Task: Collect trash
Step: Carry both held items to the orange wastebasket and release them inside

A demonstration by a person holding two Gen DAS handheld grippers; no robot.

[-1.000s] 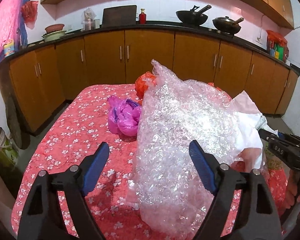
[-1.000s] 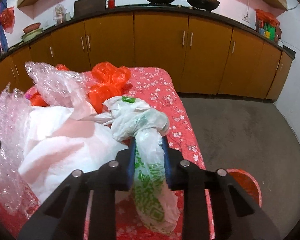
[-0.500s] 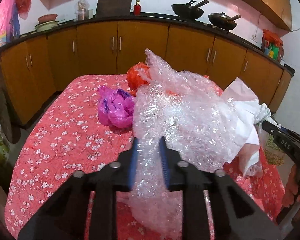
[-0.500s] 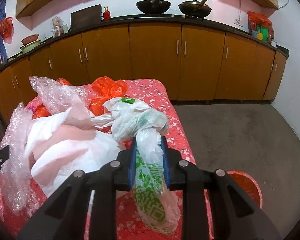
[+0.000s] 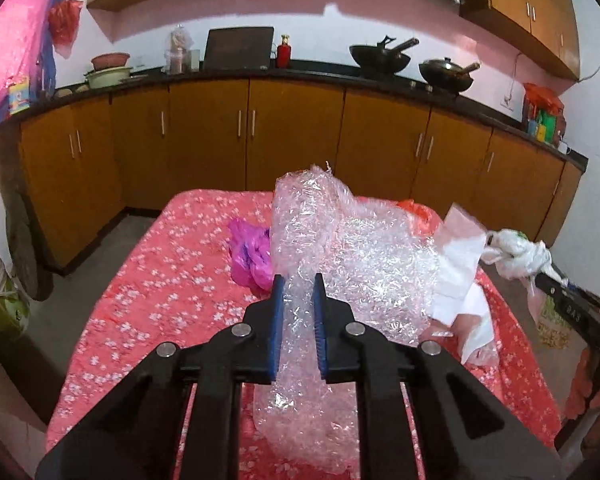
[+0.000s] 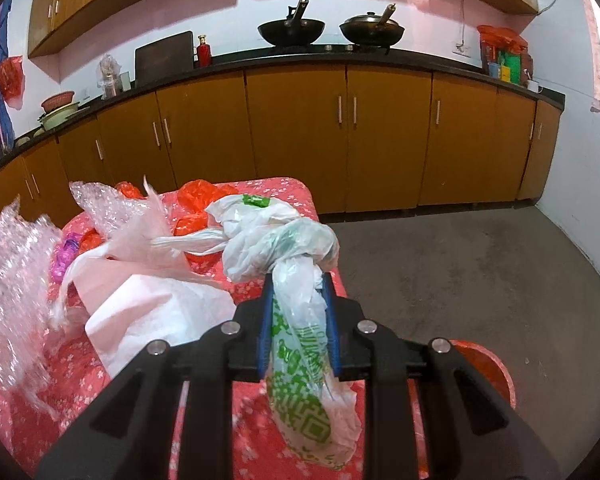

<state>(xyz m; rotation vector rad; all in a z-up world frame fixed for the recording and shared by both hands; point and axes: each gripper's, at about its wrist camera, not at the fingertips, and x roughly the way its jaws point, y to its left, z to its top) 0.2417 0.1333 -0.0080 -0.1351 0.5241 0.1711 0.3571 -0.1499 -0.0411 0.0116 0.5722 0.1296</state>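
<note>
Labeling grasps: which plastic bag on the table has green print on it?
The white bag pinched in the right gripper. It carries green print; the purple bag and orange bag lie loose on the table and are plain.

Desk left half: bare floral cloth (image 5: 148, 304), open to a claw.
Desk middle: bubble wrap (image 5: 364, 256) heaps high, with the purple bag (image 5: 248, 256) just beside it, barring the way across.
Desk right side: white sheet (image 6: 160, 312) and orange bags (image 6: 198, 196) crowd it.
Floor right of desk: open, save the red basin (image 6: 496, 368) near the desk's corner.
</note>
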